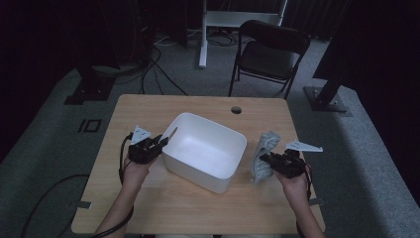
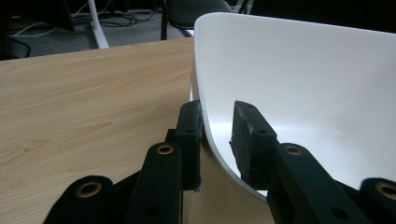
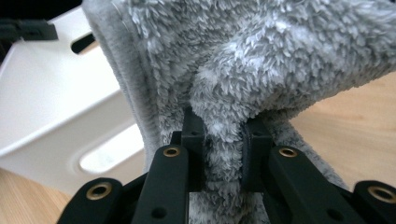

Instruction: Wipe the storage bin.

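Gripping one cloth [image 1: 263, 154] beside one bin [image 1: 204, 148].

bin [image 1: 204, 151] mid-table, towel [image 1: 263, 154] right of it

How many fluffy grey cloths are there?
1. The grey cloth is pinched in the right tongs, just right of the white tub on the table.
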The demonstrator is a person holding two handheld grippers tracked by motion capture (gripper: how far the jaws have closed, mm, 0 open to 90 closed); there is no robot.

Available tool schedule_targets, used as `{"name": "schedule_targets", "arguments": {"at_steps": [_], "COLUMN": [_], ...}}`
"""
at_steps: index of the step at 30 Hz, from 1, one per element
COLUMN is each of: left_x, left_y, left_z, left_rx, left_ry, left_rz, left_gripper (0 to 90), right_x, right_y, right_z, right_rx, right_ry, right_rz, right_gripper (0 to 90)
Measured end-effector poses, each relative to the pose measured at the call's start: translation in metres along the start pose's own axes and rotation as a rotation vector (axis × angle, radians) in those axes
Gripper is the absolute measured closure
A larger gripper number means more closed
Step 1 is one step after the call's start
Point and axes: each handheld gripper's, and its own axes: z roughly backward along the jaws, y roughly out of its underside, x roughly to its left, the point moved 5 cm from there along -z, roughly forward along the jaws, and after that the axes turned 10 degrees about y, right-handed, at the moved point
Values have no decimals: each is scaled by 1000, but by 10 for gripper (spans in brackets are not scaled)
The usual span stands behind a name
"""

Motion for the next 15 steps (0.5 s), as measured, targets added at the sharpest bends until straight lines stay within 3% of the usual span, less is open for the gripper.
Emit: {"name": "schedule_targets", "arguments": {"at_steps": [4,8,15], "left_x": [2,0,4], "left_y": [-1,-2,-4], "left_z": [-1,-3,-9], "left_rx": [-5,17,-12], "left_ry": [-6,-29,-1], "left_rz": [9,-17,-19], "left_gripper": [772,809,855], "right_x": [8,15,18], "right_y": [-9,-12,-10], "right_z": [0,-2,3], "right_rx": [-24,-30,-35], "right_ry": [-22,-36,-46], "right_rz": [9,18,25], "right_gripper": [760,760,760]}}
